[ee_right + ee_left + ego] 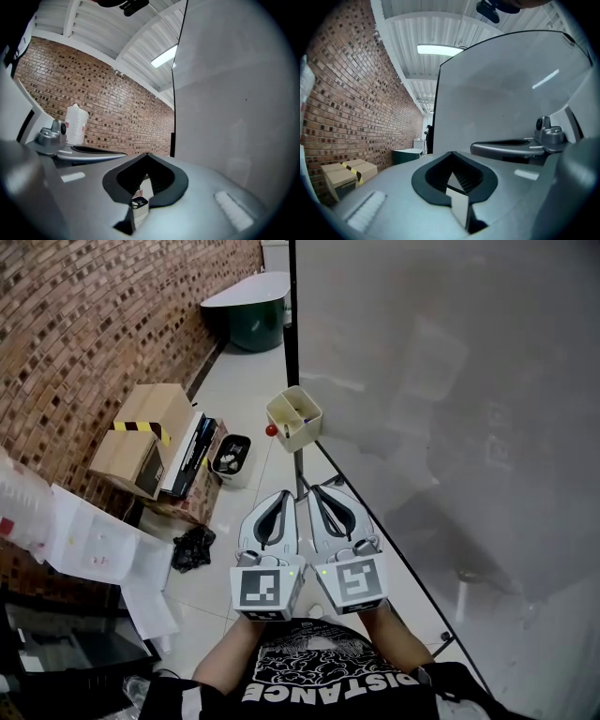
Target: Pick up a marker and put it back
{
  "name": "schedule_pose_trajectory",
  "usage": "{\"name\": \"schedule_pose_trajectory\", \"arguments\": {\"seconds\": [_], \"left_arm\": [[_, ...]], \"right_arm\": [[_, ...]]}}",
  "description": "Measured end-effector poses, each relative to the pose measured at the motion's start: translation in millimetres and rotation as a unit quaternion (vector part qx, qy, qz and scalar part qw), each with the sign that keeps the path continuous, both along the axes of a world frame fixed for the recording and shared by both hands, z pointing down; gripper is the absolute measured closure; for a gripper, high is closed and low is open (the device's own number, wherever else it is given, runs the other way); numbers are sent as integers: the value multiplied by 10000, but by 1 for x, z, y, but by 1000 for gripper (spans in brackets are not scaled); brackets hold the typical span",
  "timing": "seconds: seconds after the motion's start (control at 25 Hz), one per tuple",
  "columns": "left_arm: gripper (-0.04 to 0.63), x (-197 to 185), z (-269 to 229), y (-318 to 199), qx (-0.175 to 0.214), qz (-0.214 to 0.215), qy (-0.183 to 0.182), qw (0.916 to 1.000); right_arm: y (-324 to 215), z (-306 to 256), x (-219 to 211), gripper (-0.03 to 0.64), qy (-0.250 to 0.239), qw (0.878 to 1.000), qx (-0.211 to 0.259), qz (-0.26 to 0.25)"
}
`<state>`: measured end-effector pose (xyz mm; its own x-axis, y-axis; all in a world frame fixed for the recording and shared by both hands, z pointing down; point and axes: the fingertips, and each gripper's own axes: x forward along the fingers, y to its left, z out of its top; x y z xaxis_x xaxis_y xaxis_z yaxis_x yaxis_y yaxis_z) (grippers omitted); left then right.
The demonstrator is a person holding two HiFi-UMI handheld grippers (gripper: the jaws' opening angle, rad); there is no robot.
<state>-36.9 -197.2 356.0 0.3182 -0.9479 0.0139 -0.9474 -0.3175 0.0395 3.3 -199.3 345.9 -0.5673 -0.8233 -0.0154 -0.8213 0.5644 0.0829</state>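
The left tongs (284, 497) and the right tongs (317, 491) were both shut tight, tips together, with nothing in them. They sat side by side next to the whiteboard (450, 381). Ahead, a tan box (302, 431) hung on the whiteboard's edge. A dark marker (288, 425) stood inside it. A red ball (272, 430) was just beside the box.

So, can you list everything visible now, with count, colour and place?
whiteboard: one, grey-white, upright on the right
marker holder: one, beige, at the whiteboard's left edge; contents unclear
ball: one, red, just left of the holder
cardboard box: one, brown with yellow-black tape, floor by the brick wall
bin: one, black, floor beside the box
bag: one, black, floor, lower left
left gripper: grey, shut, empty, bottom centre
right gripper: grey, shut, empty, beside it
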Motion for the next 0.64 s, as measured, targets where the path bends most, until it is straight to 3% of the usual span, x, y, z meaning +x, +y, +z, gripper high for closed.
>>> {"name": "schedule_pose_trajectory", "arguments": {"seconds": [0.64], "left_arm": [[589,7,5,2,-55,-18,-5,10000]], "right_arm": [[1,6,7,617,62,10000,-36,-29]]}}
